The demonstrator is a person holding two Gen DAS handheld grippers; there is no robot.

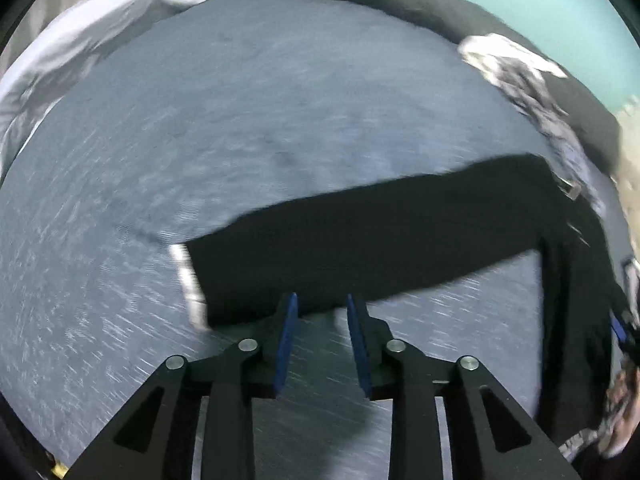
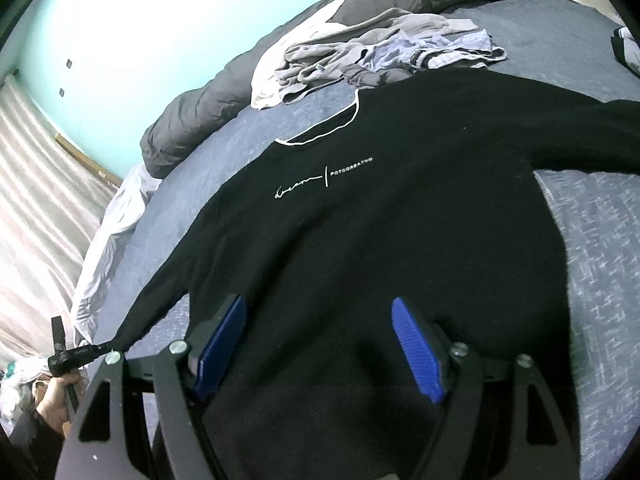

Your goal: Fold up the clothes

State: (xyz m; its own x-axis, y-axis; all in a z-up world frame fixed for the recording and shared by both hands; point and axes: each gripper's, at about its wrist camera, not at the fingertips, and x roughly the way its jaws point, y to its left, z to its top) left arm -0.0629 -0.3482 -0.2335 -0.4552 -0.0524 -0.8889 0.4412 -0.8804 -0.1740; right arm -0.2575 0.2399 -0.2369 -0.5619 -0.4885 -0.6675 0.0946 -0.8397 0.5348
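A black sweatshirt with small white lettering and a white-edged neckline lies spread flat on the blue-grey bed. My right gripper hovers over its lower body, jaws wide apart with nothing gripped. In the blurred left wrist view one black sleeve stretches across the bed, its white cuff at the left end. My left gripper stands at that sleeve's near edge, jaws partly apart, no cloth pressed between the pads. From the right wrist view the left gripper shows at the sleeve's tip, held by a hand.
A heap of grey, white and pale blue clothes lies beyond the neckline. A dark grey duvet runs along the bed's far side by the teal wall. A white sheet hangs over the bed's left edge beside a striped curtain.
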